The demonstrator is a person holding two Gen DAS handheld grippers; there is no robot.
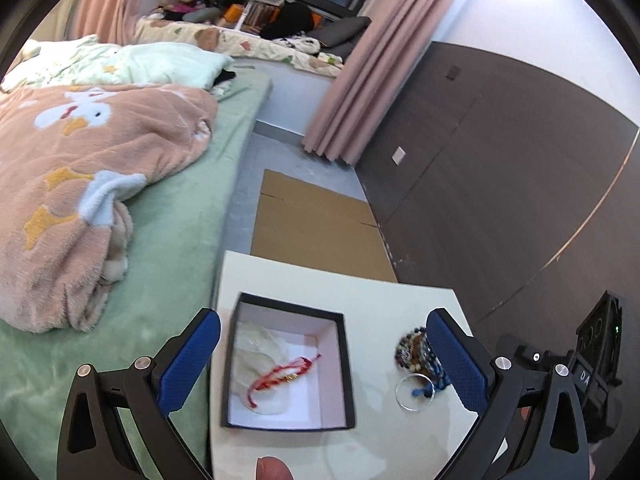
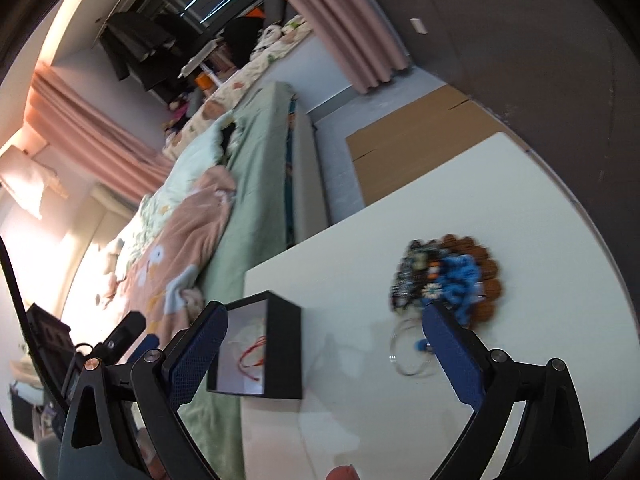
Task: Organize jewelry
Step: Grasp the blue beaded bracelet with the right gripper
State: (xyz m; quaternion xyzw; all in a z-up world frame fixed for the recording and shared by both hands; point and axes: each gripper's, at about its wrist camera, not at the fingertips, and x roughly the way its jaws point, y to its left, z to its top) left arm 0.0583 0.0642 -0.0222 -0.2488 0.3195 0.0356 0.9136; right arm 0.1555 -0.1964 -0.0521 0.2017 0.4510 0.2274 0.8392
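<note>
A black box [image 1: 344,360] with a white inside sits on the white table [image 1: 380,288]. In it lie a red string bracelet [image 1: 288,374] and a white pouch [image 1: 256,352]. My left gripper [image 1: 324,360] hangs open above the box, holding nothing. To the right lie a pile of bead bracelets [image 1: 414,350] and a clear bangle [image 1: 414,394]. In the right wrist view my right gripper [image 2: 326,356] is open and empty over bare table. The box [image 2: 280,344] is by its left finger [image 2: 200,356]; the bead pile [image 2: 448,280] and bangle [image 2: 406,354] are by its right finger.
A bed with a green sheet [image 1: 180,240] and a pink blanket [image 1: 80,184] runs along the table's left edge. Flat cardboard [image 1: 316,224] lies on the floor beyond the table. A dark wall panel [image 1: 500,160] and pink curtains [image 1: 360,80] stand to the right.
</note>
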